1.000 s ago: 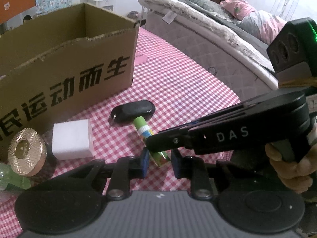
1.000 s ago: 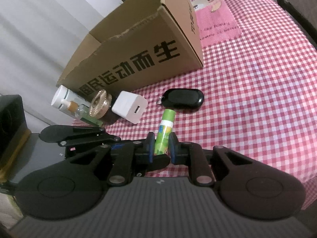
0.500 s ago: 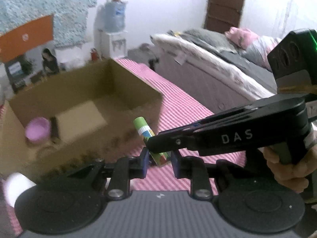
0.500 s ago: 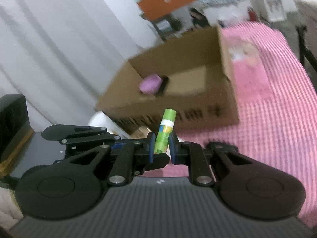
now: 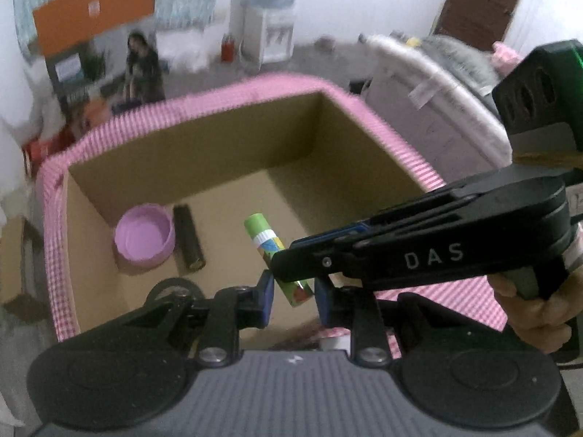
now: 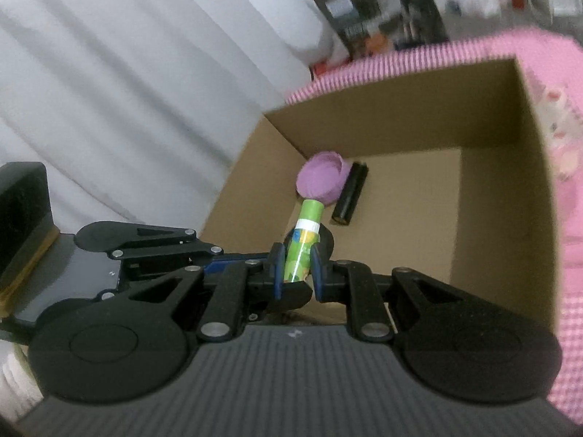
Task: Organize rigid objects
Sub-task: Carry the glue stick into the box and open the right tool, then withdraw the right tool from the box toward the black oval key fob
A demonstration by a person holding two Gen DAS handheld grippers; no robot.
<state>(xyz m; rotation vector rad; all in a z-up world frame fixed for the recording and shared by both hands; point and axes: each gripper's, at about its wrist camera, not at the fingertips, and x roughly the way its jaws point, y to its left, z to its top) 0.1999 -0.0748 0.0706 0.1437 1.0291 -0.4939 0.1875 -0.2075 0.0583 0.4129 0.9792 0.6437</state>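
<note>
Here, green glue stick point(image 6: 301, 245) pinched between right gripper point(image 6: 296, 267) fingers point(image 6: 277, 266), tilted, cap end up, held above the open cardboard box point(image 5: 226, 153). Left gripper point(image 5: 291, 296) fingers point(image 5: 265, 293) nearly together around the stick's lower end; contact cannot be told. Inside the box: purple cup point(image 5: 144, 235), black cylinder point(image 5: 187, 236) just beside it. Box sits on pink-checked worktop point(image 5: 419, 156).

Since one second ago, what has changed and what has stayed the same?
Both tools carried the green tube up from the checked tablecloth to above the open cardboard box. Unchanged: right tool and left tool stay shut on the tube; the purple cap and black cylinder lie inside the box.
</note>
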